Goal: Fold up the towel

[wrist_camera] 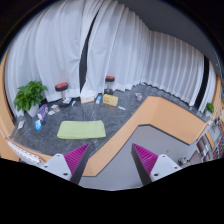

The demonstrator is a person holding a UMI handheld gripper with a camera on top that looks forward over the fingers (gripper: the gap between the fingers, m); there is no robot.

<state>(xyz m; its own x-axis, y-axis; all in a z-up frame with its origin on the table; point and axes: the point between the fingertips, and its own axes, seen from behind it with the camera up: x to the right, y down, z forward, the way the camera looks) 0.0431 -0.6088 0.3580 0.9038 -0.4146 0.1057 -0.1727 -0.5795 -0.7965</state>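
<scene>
white curtains point(120, 50) close off the room behind a grey worktop point(120, 122) with a wooden edge. your towel point(82, 130) lies flat near the worktop's left side, well beyond the gripper point(110, 160), long axis running left to right across your view. it looks spread out, so folding seems not yet begun; every fold is left. your fingers stand apart, holding nothing. a plant point(30, 97) sits at the far left corner.

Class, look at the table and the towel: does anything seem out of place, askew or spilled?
Nothing stands out. The green towel lies flat and unfolded on the table, beyond the open tool, which holds nothing.
</scene>
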